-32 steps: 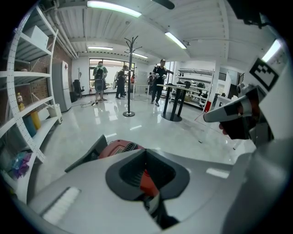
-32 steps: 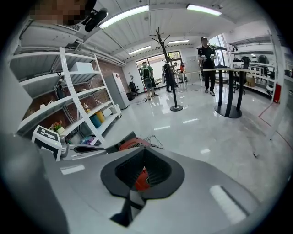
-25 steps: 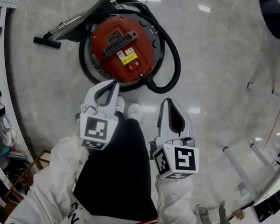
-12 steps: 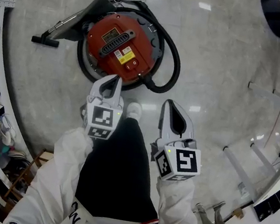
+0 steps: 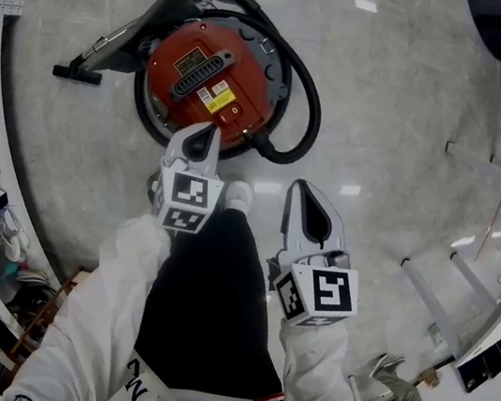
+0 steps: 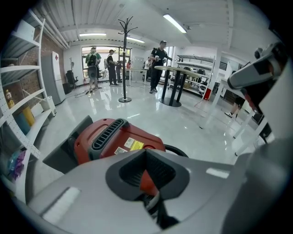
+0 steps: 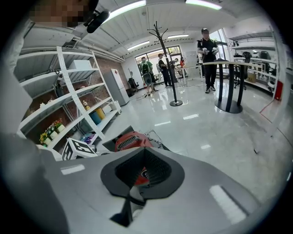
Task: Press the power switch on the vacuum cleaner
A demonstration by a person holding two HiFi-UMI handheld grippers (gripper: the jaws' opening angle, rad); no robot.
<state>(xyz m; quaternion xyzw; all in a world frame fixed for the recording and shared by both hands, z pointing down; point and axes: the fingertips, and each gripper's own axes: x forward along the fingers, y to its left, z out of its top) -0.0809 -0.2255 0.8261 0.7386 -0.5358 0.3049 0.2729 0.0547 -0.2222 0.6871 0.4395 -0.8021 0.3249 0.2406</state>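
Vacuum cleaner [image 5: 209, 78] sits on the pale floor [image 5: 392, 95] ahead of the person's feet, a round red canister with its black hose [image 5: 308, 109] looped round the right side and the floor nozzle [image 5: 72, 73] lying off to the left.

Over the last second the left tool [image 5: 208, 132] has moved forward and up. A second ago it hung short of the canister. Now its tips overlap the near rim of the red lid in the head view, just beside a small round red button [image 5: 229, 125] below the yellow label. That button is probably the power switch, though it is too small to be sure.

The left tool's jaws are pressed together with nothing between them, and its own view looks across the red housing [image 6: 110, 139] from close by. Whether the tips are touching the lid yet cannot be told.

The right tool [image 5: 302, 192] has barely shifted. It is held back beside the person's leg, well apart from the canister, with its jaws also together and empty.

In my judgement the reach is nearly finished and the press itself is not yet done. What remains is a short push of the joined tips slightly to the right and down onto the button.
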